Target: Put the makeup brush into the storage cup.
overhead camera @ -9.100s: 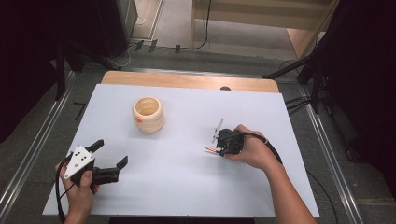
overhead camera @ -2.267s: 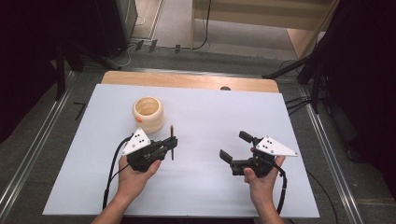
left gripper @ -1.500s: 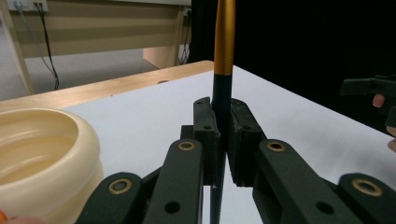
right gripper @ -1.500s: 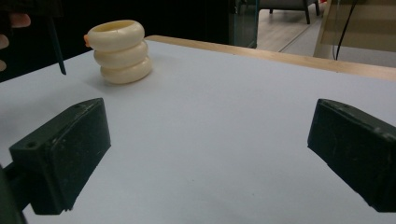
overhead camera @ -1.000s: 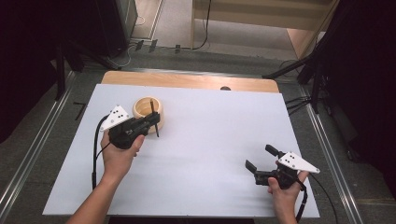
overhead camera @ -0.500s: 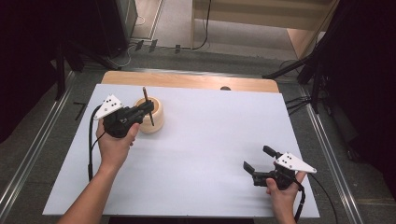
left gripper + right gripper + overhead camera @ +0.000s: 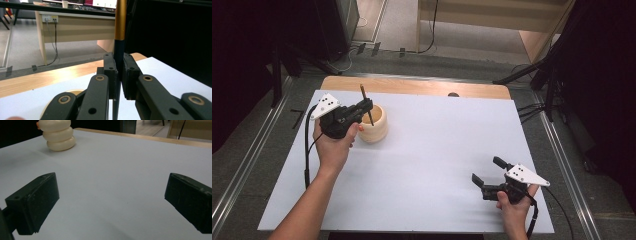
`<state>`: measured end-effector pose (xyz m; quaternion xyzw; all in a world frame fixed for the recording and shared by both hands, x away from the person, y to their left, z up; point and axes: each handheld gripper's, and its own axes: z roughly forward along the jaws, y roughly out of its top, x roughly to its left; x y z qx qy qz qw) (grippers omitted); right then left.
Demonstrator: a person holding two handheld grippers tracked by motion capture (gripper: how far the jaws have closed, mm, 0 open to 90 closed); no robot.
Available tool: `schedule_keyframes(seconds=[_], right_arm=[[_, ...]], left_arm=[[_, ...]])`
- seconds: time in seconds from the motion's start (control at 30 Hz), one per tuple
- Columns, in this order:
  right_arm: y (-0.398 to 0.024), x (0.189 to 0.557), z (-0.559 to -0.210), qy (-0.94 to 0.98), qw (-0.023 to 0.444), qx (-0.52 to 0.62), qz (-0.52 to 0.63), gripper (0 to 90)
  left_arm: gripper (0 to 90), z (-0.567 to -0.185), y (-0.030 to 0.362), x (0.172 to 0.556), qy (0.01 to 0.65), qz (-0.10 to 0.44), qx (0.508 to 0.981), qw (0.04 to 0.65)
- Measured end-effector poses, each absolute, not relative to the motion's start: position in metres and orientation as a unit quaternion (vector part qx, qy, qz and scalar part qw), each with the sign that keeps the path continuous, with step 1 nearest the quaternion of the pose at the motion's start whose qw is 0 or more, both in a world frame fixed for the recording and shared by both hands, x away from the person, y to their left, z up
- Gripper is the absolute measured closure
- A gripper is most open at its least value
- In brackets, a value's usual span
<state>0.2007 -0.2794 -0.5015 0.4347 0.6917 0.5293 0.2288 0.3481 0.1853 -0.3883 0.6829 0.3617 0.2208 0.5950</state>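
Since the frame half a second back: left tool [image 7: 366,106] carries its pen [image 7: 366,103] a little further over the wooden cup [image 7: 374,124]; right tool [image 7: 486,175] unmoved.

Item 1, pen. Slim, stiff, dark barrel with a gold upper section [image 7: 120,20]. I judge it light and smooth, apt to pivot or slip if pinched off-centre. Held mid-barrel, near upright, lower tip over the cup mouth at 10 o'clock on the counter [image 7: 432,165]. I would keep the grip where it is, on the dark part.

Item 2, left tool. Clenched on the pen, pads [image 7: 130,72] pressing both sides.

Item 3, right tool. Released, jaws wide, nothing between, resting at 5 o'clock.

Item 4, cup. Pale ribbed wood, upright, open top; probably light enough to tip if nudged.

Item 5, counter. White, matte, flat sheet with a wooden strip [image 7: 412,86] at 12 o'clock.

Item 6, room. Grey floor, dark drapes at 3 and 9 o'clock, a desk [image 7: 72,25] with trailing cables beyond.
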Motion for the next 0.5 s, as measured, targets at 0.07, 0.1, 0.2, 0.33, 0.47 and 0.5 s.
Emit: schedule_keyframes(seconds=[0.07, 0.1, 0.2, 0.33, 0.47, 0.5], right_arm=[[-0.280, 0.201, -0.502, 0.692, 0.229, 0.434, 0.530, 0.0], [-0.280, 0.201, -0.502, 0.691, 0.229, 0.434, 0.530, 0.0], [-0.280, 0.201, -0.502, 0.692, 0.228, 0.434, 0.530, 0.0], [-0.280, 0.201, -0.501, 0.691, 0.228, 0.435, 0.530, 0.0], [-0.280, 0.200, -0.501, 0.689, 0.227, 0.436, 0.532, 0.1], [-0.280, 0.200, -0.501, 0.689, 0.227, 0.437, 0.532, 0.1]], left_arm=[[84.1, -0.389, 0.185, 0.350, 0.364, 0.223, 0.681, 0.596], [84.1, -0.390, 0.185, 0.351, 0.364, 0.223, 0.680, 0.595], [84.1, -0.392, 0.185, 0.353, 0.368, 0.226, 0.679, 0.594], [84.1, -0.394, 0.186, 0.357, 0.372, 0.230, 0.676, 0.593], [84.1, -0.397, 0.187, 0.361, 0.378, 0.237, 0.676, 0.586], [84.1, -0.398, 0.187, 0.362, 0.381, 0.237, 0.676, 0.585]])
